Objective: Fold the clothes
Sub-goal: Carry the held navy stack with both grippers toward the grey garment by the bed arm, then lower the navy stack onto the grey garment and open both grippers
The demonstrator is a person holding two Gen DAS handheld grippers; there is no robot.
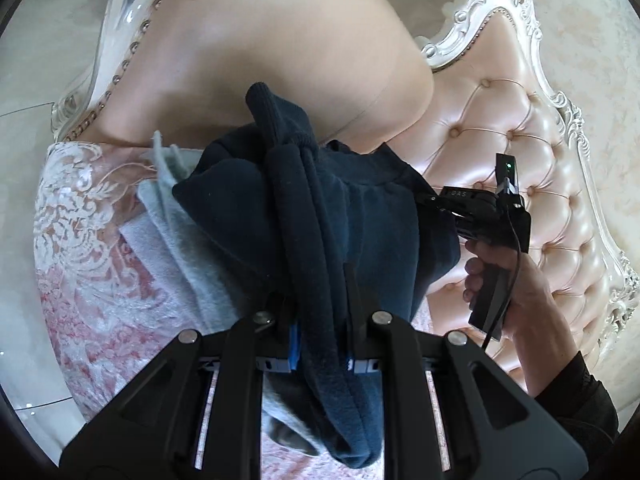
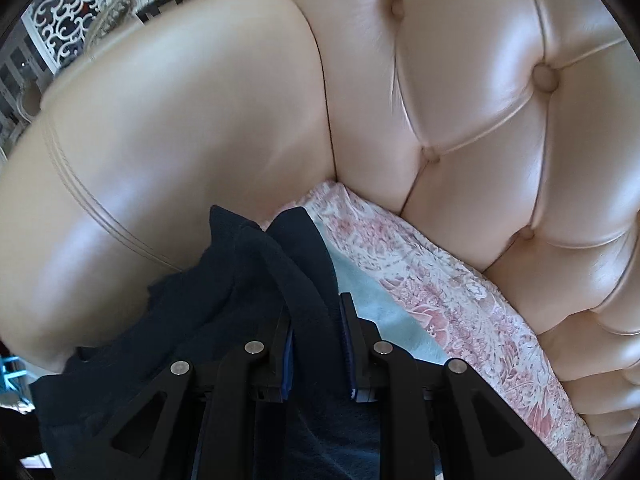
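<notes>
You are in the middle of a fold. Both of your grippers grip the dark blue top (image 1: 320,216). The left gripper (image 1: 320,312) has its jaws squeezed on a thick bunch of the cloth. The right gripper (image 2: 316,320) is squeezed on another bunch of the same top, and in the left view it shows at the right side of the cloth, held by your hand (image 1: 504,276).

The top hangs low over the sofa seat, with its far edge against the armrest (image 1: 280,60). Part of it lies on a light blue cloth (image 1: 180,232) that sits on the pink flowery cover (image 1: 80,220).

It looks like you are bringing one part of the top over to lay it down. Next, I think you should lower both grippers together, keep the cloth flat and even, and only then let go.
</notes>
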